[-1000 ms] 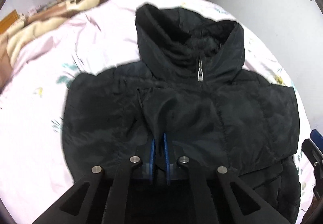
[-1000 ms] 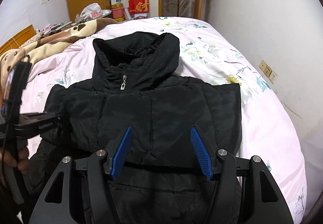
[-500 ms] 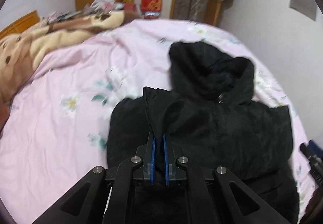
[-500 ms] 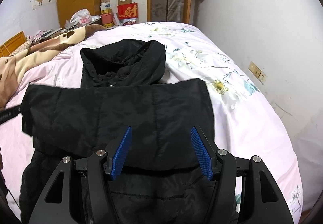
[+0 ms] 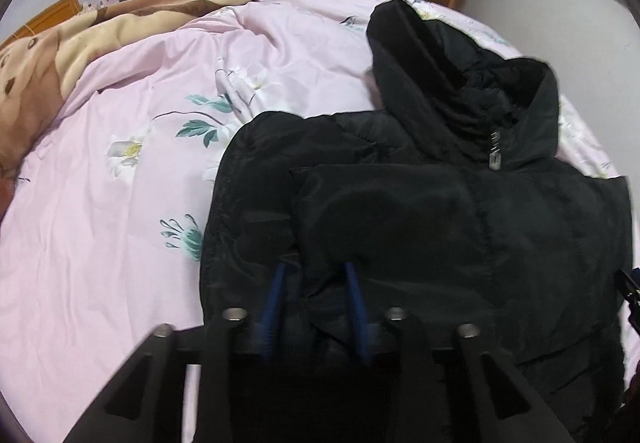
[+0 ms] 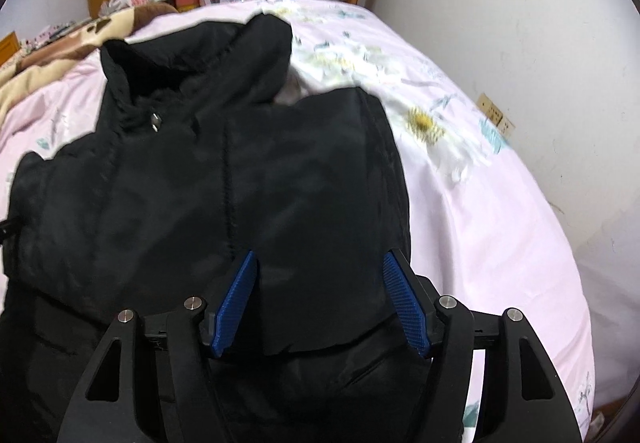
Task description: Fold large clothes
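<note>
A black hooded padded jacket [image 5: 460, 211] lies front up on the pink floral bed, hood toward the far end, a sleeve folded across its chest. My left gripper [image 5: 316, 283] is open just over the folded sleeve's left end, blue pads apart, holding nothing. The jacket also fills the right wrist view [image 6: 224, 179]. My right gripper [image 6: 320, 275] is open wide over the jacket's right side, above the folded sleeve's edge, empty. The zipper pull [image 5: 495, 155] shows below the collar.
The pink floral sheet [image 5: 120, 203] spreads to the left; a brown and cream blanket [image 5: 80, 35] lies at the far left. A white wall [image 6: 540, 43] with a socket runs close along the bed's right side. Boxes and a wardrobe stand beyond the bed.
My left gripper carried the sleeve across the chest, then opened and let it go. The sleeve now lies flat. My right gripper stayed open and dipped closer to the jacket.
</note>
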The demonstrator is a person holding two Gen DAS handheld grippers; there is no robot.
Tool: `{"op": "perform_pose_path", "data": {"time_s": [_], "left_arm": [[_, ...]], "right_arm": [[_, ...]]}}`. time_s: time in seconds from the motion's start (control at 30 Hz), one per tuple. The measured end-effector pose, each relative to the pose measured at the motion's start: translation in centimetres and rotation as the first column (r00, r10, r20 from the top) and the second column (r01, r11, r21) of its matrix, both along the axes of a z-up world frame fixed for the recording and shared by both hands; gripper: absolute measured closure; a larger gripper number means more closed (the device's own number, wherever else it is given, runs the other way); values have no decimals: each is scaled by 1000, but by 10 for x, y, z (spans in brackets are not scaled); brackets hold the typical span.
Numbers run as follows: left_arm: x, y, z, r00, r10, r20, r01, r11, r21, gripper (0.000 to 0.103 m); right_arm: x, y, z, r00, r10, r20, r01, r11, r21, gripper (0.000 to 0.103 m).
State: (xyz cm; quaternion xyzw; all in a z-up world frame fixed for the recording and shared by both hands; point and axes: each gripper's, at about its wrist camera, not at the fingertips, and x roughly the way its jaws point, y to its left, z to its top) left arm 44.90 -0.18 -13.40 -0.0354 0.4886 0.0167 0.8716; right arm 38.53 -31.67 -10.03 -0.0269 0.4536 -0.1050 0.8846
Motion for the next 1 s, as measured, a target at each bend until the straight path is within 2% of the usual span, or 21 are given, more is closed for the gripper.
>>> {"op": "perform_pose_path", "data": {"time_s": [0.1, 0.2, 0.4, 0.5, 0.57, 0.7, 0.83, 1.0], "left_arm": [[4, 1, -10, 1000, 1, -16, -1, 1000, -13, 49], [6, 0, -16, 1000, -7, -13, 7, 1000, -14, 41], [13, -7, -28, 999, -27, -19, 27, 999, 24, 34], [13, -7, -30, 999, -24, -23, 25, 999, 28, 34], [13, -8, -28, 999, -32, -27, 33, 999, 39, 34], [12, -1, -18, 999, -23, -29, 23, 1000, -6, 34], [10, 14, -1, 1000, -16, -27, 14, 996, -84, 34], [18, 28, 36, 999, -4, 33, 9, 991, -135, 34]], "right_arm": [[3, -8, -14, 1000, -17, -20, 17, 1000, 10, 30], [4, -14, -22, 999, -26, -32, 27, 999, 29, 30], [5, -19, -33, 999, -29, -32, 31, 999, 41, 25], [7, -23, -38, 998, -43, -43, 45, 998, 49, 18], [11, -26, -37, 997, -49, -55, 53, 996, 70, 18], [9, -28, -22, 997, -54, -52, 58, 995, 82, 18], [1, -32, 5, 998, -54, 32, 50, 991, 126, 18], [7, -33, 46, 991, -44, 128, 28, 991, 128, 18]]}}
